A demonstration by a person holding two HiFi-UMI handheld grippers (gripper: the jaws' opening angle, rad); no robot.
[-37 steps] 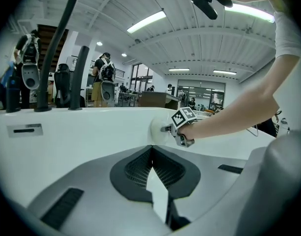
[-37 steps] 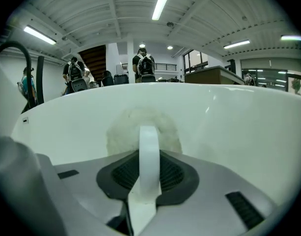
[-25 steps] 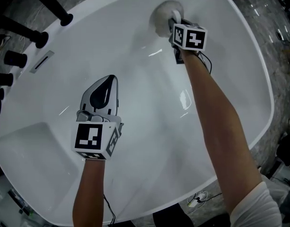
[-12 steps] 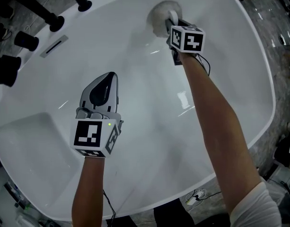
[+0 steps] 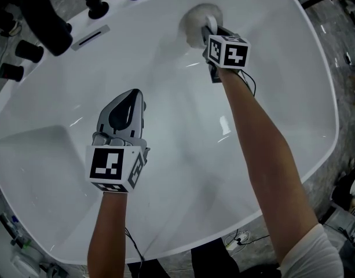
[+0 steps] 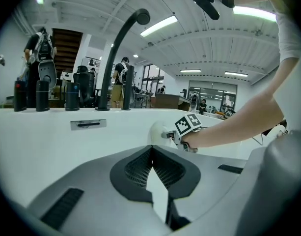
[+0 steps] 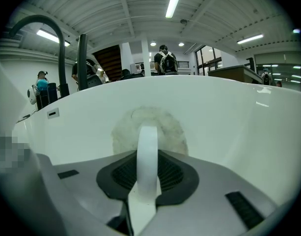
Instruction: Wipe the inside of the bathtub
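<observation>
Left gripper [image 5: 134, 96], jaws closed together on nothing, hangs over the bathtub [image 5: 281, 80] floor. Ahead of it, right gripper [image 5: 210, 26] clamps the white handle [image 7: 148, 151] of a round wiping pad [image 5: 194, 17], which is pressed against the tub wall just beyond its jaws. Left cube [image 5: 112, 168] and right cube [image 5: 229, 50] bear black-and-white square markers.

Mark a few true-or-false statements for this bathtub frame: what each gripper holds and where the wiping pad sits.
1. The right gripper is shut on the white handle of a round fluffy pad. True.
2. The pad lies on the tub floor close to the person. False: it is against the far wall of the bathtub.
3. The left gripper holds a cloth. False: its fingers meet at the tips with nothing between them.
4. A dark curved faucet stands on the tub's rim. True.
</observation>
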